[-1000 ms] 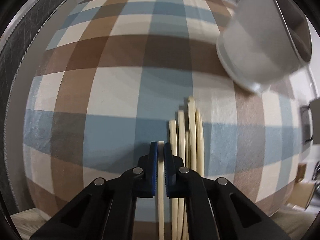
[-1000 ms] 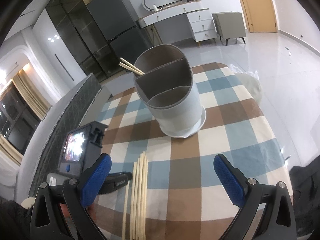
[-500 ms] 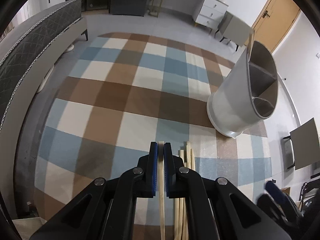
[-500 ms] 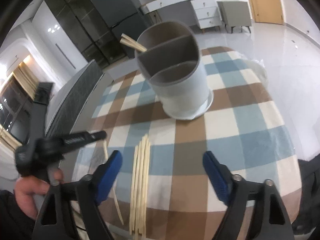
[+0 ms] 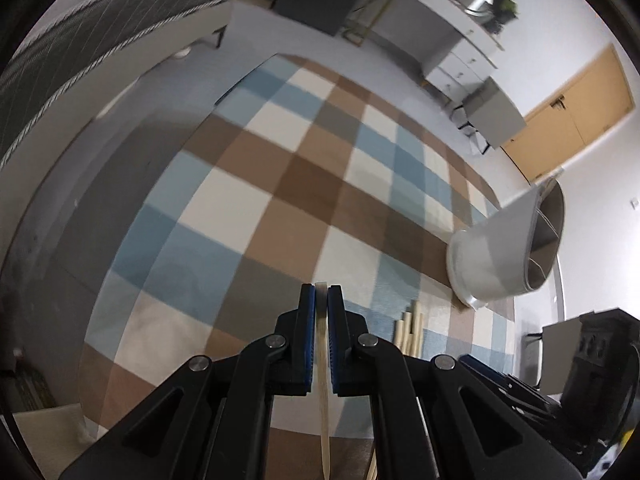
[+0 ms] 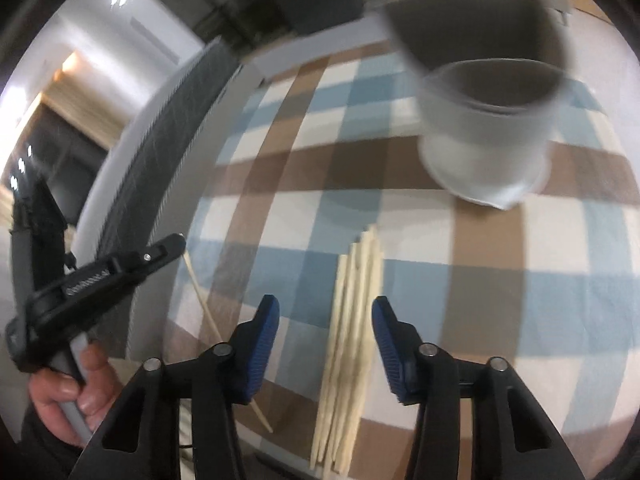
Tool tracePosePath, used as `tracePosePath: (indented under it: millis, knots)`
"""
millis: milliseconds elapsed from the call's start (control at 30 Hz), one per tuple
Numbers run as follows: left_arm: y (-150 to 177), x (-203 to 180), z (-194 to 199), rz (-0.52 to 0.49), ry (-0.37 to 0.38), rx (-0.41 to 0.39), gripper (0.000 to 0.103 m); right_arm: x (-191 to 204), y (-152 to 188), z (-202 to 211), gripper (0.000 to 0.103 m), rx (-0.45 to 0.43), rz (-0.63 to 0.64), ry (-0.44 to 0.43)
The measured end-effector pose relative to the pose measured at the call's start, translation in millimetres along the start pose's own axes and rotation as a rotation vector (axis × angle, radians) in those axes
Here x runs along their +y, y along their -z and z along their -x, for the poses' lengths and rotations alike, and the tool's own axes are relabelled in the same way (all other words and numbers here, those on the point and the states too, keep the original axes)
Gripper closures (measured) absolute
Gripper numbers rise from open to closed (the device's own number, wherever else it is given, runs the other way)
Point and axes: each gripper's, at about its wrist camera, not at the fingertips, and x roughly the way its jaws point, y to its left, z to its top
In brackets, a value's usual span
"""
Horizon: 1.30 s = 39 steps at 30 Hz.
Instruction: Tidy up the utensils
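My left gripper [image 5: 321,294] pinches one chopstick [image 5: 323,380] above the checked tablecloth [image 5: 256,200]; my right gripper [image 6: 326,322], jaws spread, straddles the chopstick bundle [image 6: 352,320] near the grey utensil holder [image 6: 486,136].

The setting was a home, in an open living and dining area. A table covered with a blue, brown and cream checked tablecloth [image 5: 304,184] stood beside a grey quilted sofa [image 5: 80,40], and a white drawer unit [image 5: 452,56], a small grey cabinet on legs [image 5: 496,116] and a wooden door [image 5: 576,112] lined the far wall above a pale glossy floor. A grey divided utensil holder [image 6: 492,120] and loose wooden chopsticks [image 6: 352,320] lay on the table, and a curtained window [image 6: 24,184] showed at the left.
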Motion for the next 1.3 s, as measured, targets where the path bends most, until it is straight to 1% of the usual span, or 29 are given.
tracePosePath:
  millis: [67,133,233,367,533,633,900,967,1033,1100,1267,1300]
  knots:
    - [-0.7,5.7,-2.9,0.005,-0.015,0.002,0.101,3.5,-8.5,-13.4,0.058,0.031,-0.001,-0.005]
    - [-1.9,11.5,-5.4,0.023,-0.003,0.014,0.101,2.5,-16.9,-28.9,0.058,0.070,-0.021,-0.005]
    - [-3.9,19.2,-4.4,0.043,-0.004,0.014,0.101,1.9,-24.1,-46.8,0.060,0.119,-0.041,0.029]
    - [-5.5,24.3,-2.2,0.069,0.012,0.023,0.101,-0.4,-27.4,-60.2,0.062,0.164,-0.065,0.065]
    - [-5.9,27.6,3.1,0.091,0.027,0.018,0.101,3.8,-27.0,-69.8,0.063,0.192,-0.052,0.094]
    - [-6.0,29.3,4.3,0.095,0.028,0.023,0.101,9.1,-29.7,-71.0,0.063,0.184,-0.034,0.112]
    - [-6.0,33.4,7.4,0.111,0.033,0.026,0.101,23.7,-35.1,-81.5,0.064,0.203,0.007,0.173]
    - [-6.0,33.7,7.9,0.109,0.031,0.024,0.101,26.4,-34.9,-87.5,0.066,0.221,0.025,0.216]
    - [-6.2,34.0,7.7,0.111,0.032,0.025,0.101,30.7,-33.9,-89.0,0.068,0.219,0.062,0.247]
    - [-6.5,35.1,8.3,0.114,0.032,0.025,0.101,41.5,-31.2,-94.0,0.070,0.213,0.124,0.292]
    - [-6.2,35.5,7.8,0.106,0.024,0.027,0.101,59.2,-26.1,-103.3,0.070,0.170,0.227,0.387]
    - [-6.3,35.1,7.9,0.103,0.024,0.026,0.101,61.9,-25.5,-104.5,0.075,0.159,0.240,0.401]
